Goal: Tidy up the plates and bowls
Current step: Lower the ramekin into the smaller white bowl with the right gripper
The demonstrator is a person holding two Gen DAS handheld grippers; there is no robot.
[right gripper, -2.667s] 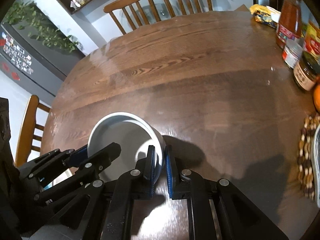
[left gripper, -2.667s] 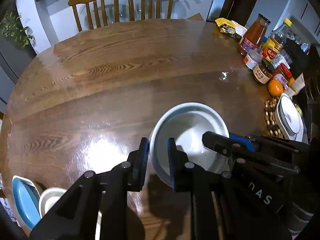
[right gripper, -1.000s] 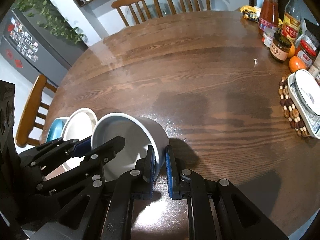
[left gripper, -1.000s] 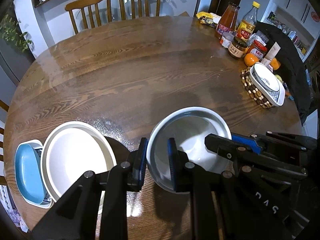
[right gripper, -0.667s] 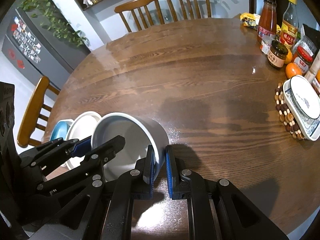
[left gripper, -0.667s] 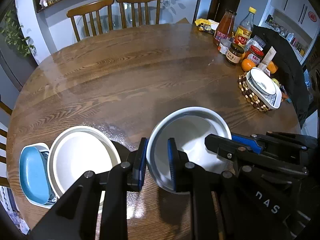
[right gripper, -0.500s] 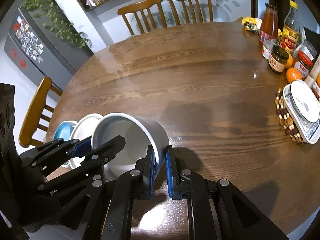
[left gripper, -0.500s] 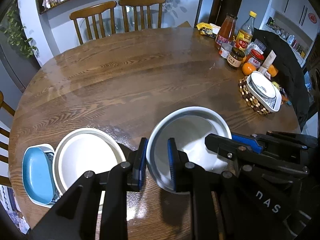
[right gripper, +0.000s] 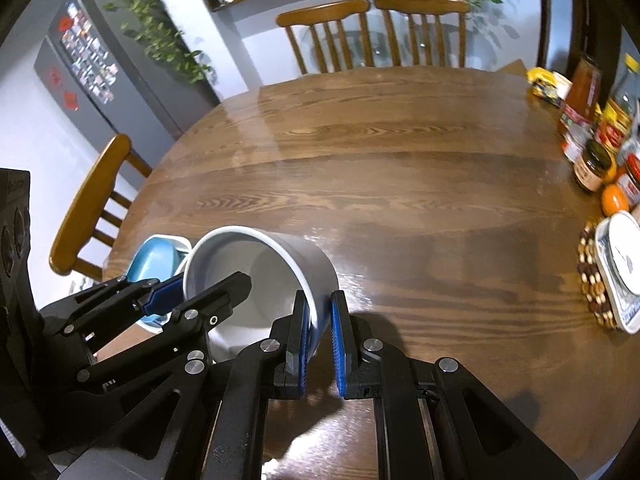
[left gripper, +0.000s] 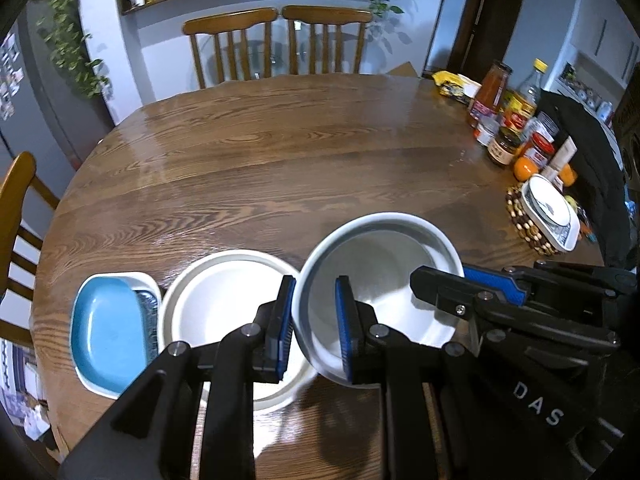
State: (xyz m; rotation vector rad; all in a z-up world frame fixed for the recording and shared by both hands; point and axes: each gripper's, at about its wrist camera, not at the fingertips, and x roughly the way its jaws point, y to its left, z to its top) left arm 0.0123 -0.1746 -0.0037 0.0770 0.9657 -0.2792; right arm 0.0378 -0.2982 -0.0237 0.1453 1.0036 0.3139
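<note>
The bowl (left gripper: 380,276), white inside and grey outside, is held clear of the worktop (left gripper: 280,160) by both tools at once. The left hand-held gripper (left gripper: 316,328) has its jaws drawn narrow onto the rim at about 8 o'clock of the bowl in the left wrist view, one pad inside the wall and one outside. The right hand-held gripper (right gripper: 320,336) is pinched almost closed on the opposite rim, at 5 o'clock of the bowl in the right wrist view. The bowl hangs tilted, its mouth turned toward the cameras.

Judgement on the step: the bowl appears bound for the wide white plate (left gripper: 224,312), which sits at 9 o'clock of it, just beside and partly under its edge. To do this well, both hands should travel together at matched height, level the bowl before lowering, centre it over the plate, and release only once the base rests flat; thin rim grips may slip if one side leads.

Count: one carried bowl, one white plate, one blue dish (left gripper: 108,336) on a white tray at the plate's 9 o'clock, one patterned dish (left gripper: 550,208) on a beaded mat at 3 o'clock, well apart
</note>
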